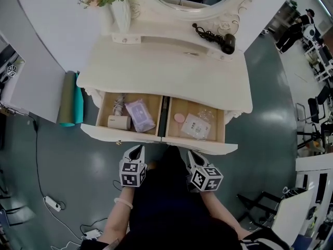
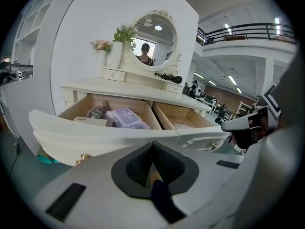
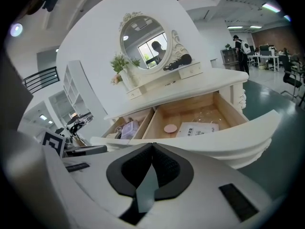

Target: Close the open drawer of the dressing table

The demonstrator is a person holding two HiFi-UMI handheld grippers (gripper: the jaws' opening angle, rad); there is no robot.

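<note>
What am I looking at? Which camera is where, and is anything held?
No robot: a person holds a two-jaw gripper in each hand. The head camera looks down on the left gripper and right gripper; the marker cubes are part of them. The other two cameras ride on the grippers, looking along their jaws. Both are shut, holding nothing. Ahead stands a white dressing table with two drawers open: the left drawer holds a purple packet, the right drawer a pink disc.
</note>
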